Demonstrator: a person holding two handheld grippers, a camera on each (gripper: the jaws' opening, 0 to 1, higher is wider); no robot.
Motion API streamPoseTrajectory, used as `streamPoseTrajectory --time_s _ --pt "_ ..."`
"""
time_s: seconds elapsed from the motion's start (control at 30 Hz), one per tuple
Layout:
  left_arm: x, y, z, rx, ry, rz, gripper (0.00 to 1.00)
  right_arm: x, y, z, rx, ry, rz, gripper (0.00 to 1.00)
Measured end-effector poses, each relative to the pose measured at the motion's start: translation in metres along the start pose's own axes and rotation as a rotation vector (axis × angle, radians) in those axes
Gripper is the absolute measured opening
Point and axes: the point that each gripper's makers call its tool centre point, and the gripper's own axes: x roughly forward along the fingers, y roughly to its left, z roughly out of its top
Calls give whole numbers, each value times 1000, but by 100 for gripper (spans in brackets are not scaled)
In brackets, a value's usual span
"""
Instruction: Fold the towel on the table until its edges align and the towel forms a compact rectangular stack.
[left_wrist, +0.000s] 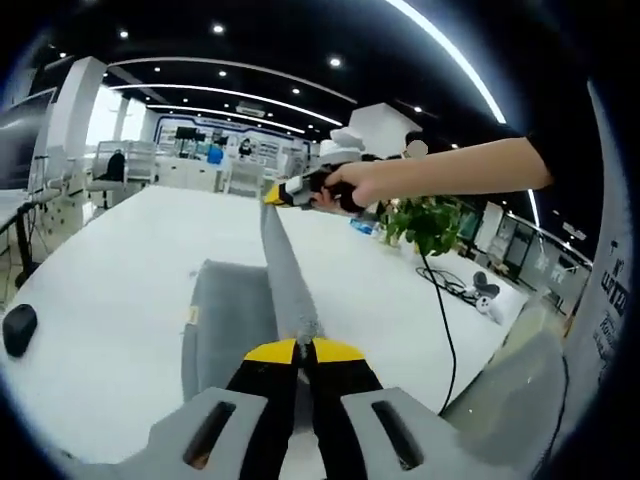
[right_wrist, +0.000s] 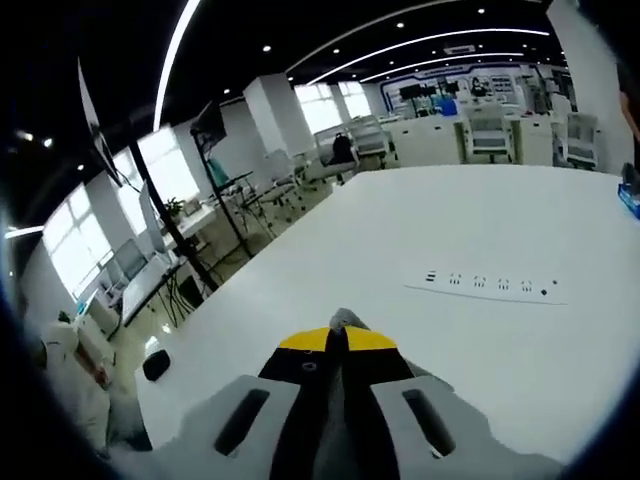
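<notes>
The grey towel (left_wrist: 285, 275) hangs taut edge-on above the white table (left_wrist: 110, 290), its long axis running straight ahead from the left gripper (left_wrist: 303, 352), pinching the near corner, to the right gripper (left_wrist: 285, 193), clamped on the far one.

In the left gripper view, the towel (left_wrist: 285, 270) runs from the left gripper (left_wrist: 303, 352) at 6 o'clock up to the right gripper (left_wrist: 275, 194) at 12 o'clock. More towel lies on the table (left_wrist: 110, 290) below. A mouse (left_wrist: 19, 328) sits at 9 o'clock, a plant (left_wrist: 432, 222) at 2 o'clock
</notes>
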Motion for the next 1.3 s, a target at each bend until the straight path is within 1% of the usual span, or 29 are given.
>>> streamPoseTrajectory --time_s 0.1,0.17,0.2,0.23,0.27,0.3,0.33,0.37,0.43,0.53,0.6,0.67,0.77,0.83,0.9,0.97,1.07,1.1,1.17,1.27,1.3 --pt "-1 10 -6 -27 -3 28 4 13 2 -4 2 12 0 1" --pt "-2 19 -10 -69 -3 70 4 22 2 -5 6 13 -3 1" --pt "-1 22 -12 -85 -3 74 4 16 5 -5 8 14 -1 1" --pt "-1 24 -13 -87 -1 76 4 18 6 -7 9 18 -2 1" --pt "-2 27 -14 -89 2 87 4 26 8 -10 6 26 -3 1" --pt "-2 29 -15 -93 3 96 4 29 9 -11 6 30 -2 1" --pt "-4 32 -17 -102 2 110 4 39 9 -15 4 37 1 1" --pt "-5 35 -18 -109 2 125 4 42 10 -16 3 40 2 1" --pt "-9 46 -25 -148 11 175 4 44 12 -17 2 45 5 1" --pt "-11 51 -29 -152 12 184 4 50 19 -23 -11 53 6 1" --pt "-11 53 -32 -158 21 195 4 58 21 -27 -14 57 7 1" --pt "-12 55 -35 -169 29 215 4 62 20 -29 -21 56 3 1" --pt "-10 64 -44 -193 44 243 4 66 19 -33 -34 61 -5 1" --pt "-10 77 -55 -197 58 286 4 67 17 -38 -85 72 -22 2" --pt "-10 78 -57 -208 63 282 4 67 18 -42 -78 75 -19 2" --pt "-10 80 -60 -215 63 284 4 77 17 -47 -75 79 -18 2" --pt "-9 81 -64 -221 70 285 4 84 18 -53 -92 90 -18 2" --pt "-8 81 -67 -221 79 286 4 90 17 -55 -96 95 -17 2" --pt "-7 83 -73 -228 95 296 3 94 17 -57 -98 98 -19 2" --pt "-6 87 -78 -247 116 309 3 96 17 -62 -96 104 -23 2" --pt "-6 89 -80 -250 121 313 3 101 17 -66 -97 108 -24 2"
